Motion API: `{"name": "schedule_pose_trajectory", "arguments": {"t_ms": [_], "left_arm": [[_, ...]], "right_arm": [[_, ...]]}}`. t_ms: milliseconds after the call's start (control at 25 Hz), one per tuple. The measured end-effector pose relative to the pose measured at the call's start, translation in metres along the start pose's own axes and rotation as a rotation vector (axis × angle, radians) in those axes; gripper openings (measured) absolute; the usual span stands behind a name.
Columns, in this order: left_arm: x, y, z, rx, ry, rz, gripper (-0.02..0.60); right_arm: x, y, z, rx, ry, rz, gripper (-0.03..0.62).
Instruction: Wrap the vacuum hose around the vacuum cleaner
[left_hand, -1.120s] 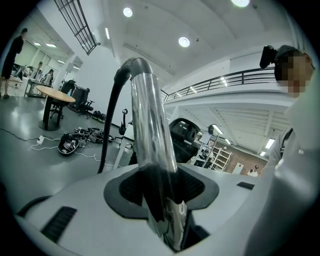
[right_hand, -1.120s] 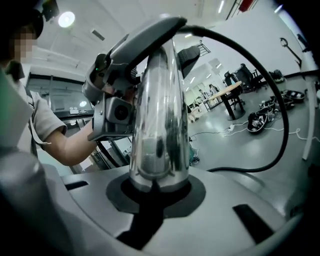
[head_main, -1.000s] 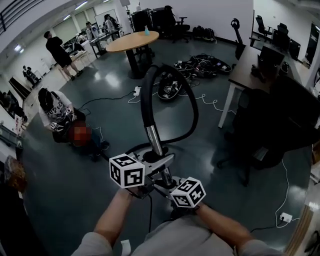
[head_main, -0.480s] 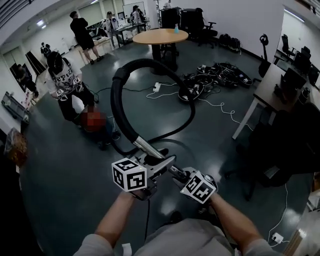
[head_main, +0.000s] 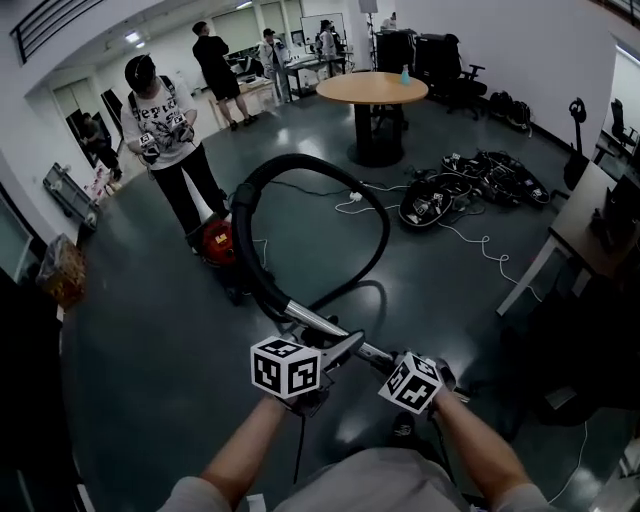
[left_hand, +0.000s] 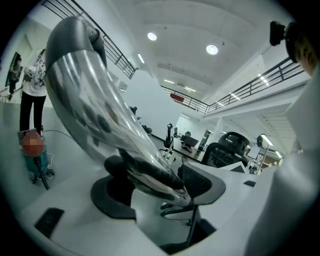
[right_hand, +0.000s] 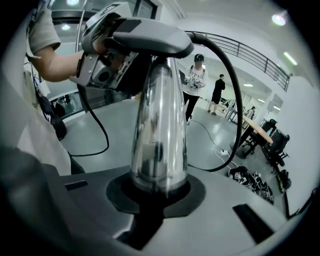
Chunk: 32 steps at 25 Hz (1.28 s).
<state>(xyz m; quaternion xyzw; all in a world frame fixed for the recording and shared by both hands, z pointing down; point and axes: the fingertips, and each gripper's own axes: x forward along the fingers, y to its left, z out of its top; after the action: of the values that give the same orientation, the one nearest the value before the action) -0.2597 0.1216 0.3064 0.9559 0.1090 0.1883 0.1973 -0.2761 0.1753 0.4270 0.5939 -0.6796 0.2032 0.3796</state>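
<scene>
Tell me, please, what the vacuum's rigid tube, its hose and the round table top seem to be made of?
Tube: polished metal, probably chromed steel; it mirrors the room.
Hose: matte black, likely flexible plastic; it bends in a loop.
Round table top: wood or wood-look laminate, by its tan colour; which one I cannot tell.

One left gripper (head_main: 332, 349), one right gripper (head_main: 384, 361), one vacuum hose (head_main: 248, 245), one red vacuum cleaner (head_main: 218, 242), one round table (head_main: 372, 88)
</scene>
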Motion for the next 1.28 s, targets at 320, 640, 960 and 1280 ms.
{"name": "schedule_pose_trajectory", "arguments": {"t_ms": [320, 640, 960, 1280], "left_arm": [[0.015, 0.040, 0.003, -0.060, -0.017, 0.123, 0.282], [0.026, 0.030, 0.024, 0.338, 0.109, 0.286, 0.279], [0.086, 0.013, 0.033, 0.728, 0.335, 0.292, 0.279], [0.165, -0.008, 0.018, 0.799, 0.505, 0.039, 0.278]], "right_arm": [[0.018, -0.086, -0.015, -0.088, 0.018, 0.028, 0.055], [0.030, -0.135, -0.048, -0.174, 0.084, 0.134, 0.055], [0.023, -0.170, -0.095, -0.343, 0.183, 0.179, 0.055], [0.000, -0.201, -0.128, -0.454, 0.293, 0.217, 0.055]]}}
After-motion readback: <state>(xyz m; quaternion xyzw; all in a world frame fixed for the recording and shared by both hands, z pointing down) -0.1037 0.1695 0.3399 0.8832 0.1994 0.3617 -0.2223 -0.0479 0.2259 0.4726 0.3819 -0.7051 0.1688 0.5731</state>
